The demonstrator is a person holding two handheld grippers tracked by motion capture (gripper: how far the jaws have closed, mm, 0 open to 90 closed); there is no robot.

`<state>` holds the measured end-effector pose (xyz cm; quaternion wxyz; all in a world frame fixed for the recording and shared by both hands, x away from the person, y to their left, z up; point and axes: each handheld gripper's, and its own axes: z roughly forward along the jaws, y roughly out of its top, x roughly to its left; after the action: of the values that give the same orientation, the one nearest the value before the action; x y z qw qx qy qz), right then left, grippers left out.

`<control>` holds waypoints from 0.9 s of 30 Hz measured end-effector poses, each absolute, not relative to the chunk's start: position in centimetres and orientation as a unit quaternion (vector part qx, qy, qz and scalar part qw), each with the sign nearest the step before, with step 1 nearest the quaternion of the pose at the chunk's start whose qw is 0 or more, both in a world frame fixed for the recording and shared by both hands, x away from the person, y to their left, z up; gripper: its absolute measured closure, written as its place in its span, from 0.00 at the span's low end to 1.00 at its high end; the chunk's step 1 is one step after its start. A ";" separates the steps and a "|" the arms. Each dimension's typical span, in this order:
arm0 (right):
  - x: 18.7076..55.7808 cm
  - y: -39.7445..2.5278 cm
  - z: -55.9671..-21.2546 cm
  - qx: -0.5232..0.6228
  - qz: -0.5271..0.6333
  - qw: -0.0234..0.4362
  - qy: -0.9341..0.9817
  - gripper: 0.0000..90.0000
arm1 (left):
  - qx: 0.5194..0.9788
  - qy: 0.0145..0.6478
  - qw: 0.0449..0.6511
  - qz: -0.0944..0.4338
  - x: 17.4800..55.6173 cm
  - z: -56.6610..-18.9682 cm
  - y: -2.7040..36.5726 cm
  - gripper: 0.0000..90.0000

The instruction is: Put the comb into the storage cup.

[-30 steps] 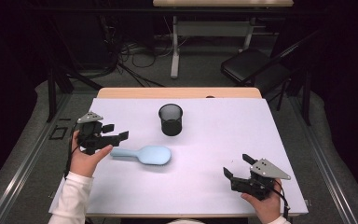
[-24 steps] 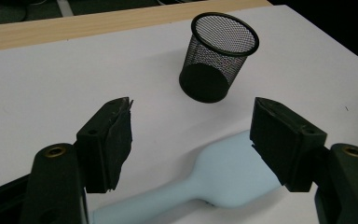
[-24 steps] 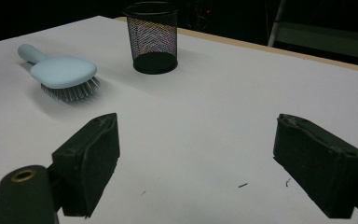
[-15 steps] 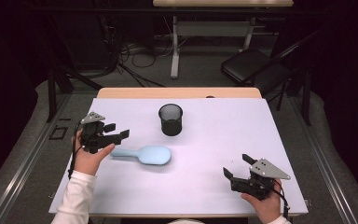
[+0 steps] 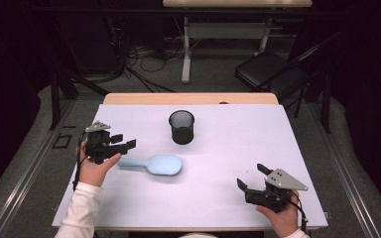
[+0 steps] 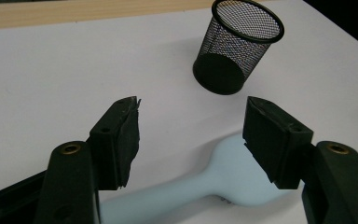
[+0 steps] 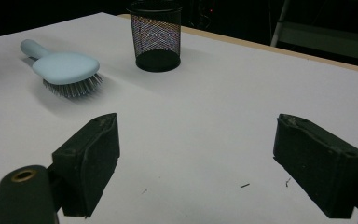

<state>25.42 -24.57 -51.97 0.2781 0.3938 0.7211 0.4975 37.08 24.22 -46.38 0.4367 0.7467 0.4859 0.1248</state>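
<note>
A light blue hairbrush [image 5: 155,164] lies bristles down on the white table, with its handle pointing left. My left gripper [image 5: 124,141] hovers open just above and behind the handle end. In the left gripper view the brush [image 6: 235,179] lies below the spread jaws of the left gripper [image 6: 191,135], which touch nothing. A black mesh cup [image 5: 181,127] stands upright behind the brush and looks empty [image 6: 237,46]. My right gripper [image 5: 251,176] rests open at the front right, nothing between its jaws [image 7: 196,163]. It faces the brush [image 7: 65,68] and the cup [image 7: 157,35].
The white table sheet [image 5: 238,144] covers a wooden top whose far edge [image 5: 191,98] shows. A black chair [image 5: 268,72] and a desk frame with cables stand on the floor beyond the table.
</note>
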 end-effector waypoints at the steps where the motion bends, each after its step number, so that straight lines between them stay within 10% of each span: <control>1: 25.4 -24.6 -52.0 0.394 0.498 0.278 0.721 0.16 | 0.744 0.492 0.433 0.127 37.1 -46.5 24.2 0.41; 27: 25.6 -24.4 -52.2 0.390 0.492 0.274 0.728 0.14 | 0.758 0.510 0.386 0.125 38.9 -49.9 24.1 0.64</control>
<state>25.58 -24.41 -52.18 0.2740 0.3903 0.7282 0.4923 38.91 24.05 -49.92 0.3857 0.7584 0.5104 0.1246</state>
